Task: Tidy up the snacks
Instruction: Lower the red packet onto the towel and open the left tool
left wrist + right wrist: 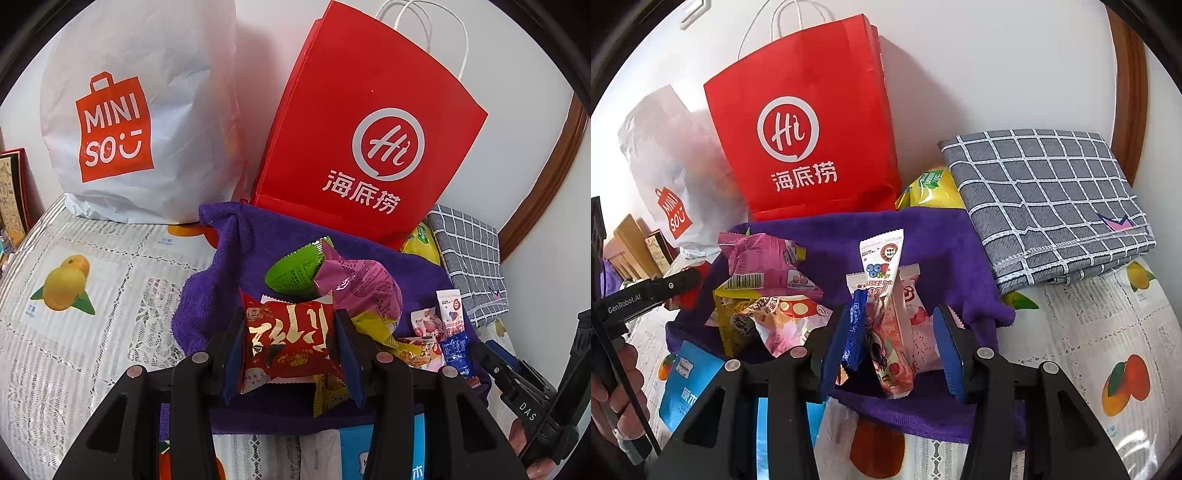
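In the left wrist view my left gripper (291, 350) is shut on a red snack packet (291, 336) with gold lettering, its blue pads pressed to both sides. Behind it, a green packet (291, 273) and a pink packet (365, 288) lie on a purple towel (229, 266). In the right wrist view my right gripper (894, 350) is closed around a bunch of small packets. One pad touches a blue packet (855, 328) standing on edge. A buckled pink packet (892, 365) and a white-pink packet (919, 332) reach the other pad. A tall white packet (882, 258) rises behind.
A red paper bag (812, 129) and a white plastic bag (129, 110) stand against the wall. A folded grey checked cloth (1045, 199) and a yellow pack (931, 188) lie at the right. A blue pack (683, 384) sits at the near edge, on a fruit-print tablecloth (74, 295).
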`<state>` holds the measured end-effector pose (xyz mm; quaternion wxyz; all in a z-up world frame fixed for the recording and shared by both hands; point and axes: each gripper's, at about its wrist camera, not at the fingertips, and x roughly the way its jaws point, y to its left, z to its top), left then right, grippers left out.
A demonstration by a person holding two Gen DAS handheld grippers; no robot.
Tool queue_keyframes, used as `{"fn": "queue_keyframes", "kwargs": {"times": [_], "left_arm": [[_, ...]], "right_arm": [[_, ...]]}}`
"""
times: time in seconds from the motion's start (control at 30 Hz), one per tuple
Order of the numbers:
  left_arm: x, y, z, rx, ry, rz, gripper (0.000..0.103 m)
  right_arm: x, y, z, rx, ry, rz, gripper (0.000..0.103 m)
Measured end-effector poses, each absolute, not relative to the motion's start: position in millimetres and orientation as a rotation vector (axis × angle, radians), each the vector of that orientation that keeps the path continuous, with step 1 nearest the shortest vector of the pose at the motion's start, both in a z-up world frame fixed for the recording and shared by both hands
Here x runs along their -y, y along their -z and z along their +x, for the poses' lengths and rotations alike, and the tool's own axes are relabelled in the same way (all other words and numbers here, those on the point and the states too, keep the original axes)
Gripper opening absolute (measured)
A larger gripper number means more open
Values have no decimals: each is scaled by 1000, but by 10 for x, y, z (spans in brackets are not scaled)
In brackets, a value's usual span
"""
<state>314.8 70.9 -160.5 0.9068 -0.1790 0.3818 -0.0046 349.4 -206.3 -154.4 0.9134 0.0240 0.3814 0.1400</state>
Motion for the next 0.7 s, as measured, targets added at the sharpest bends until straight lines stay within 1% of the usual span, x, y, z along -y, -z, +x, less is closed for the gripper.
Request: {"fn": "queue_keyframes", "kwargs": {"times": [0.7], "left_arm": [[-723, 1809, 3222, -839, 1, -375, 45]], "right_arm": [[2026, 1634, 3527, -799, -289, 50, 48]]}}
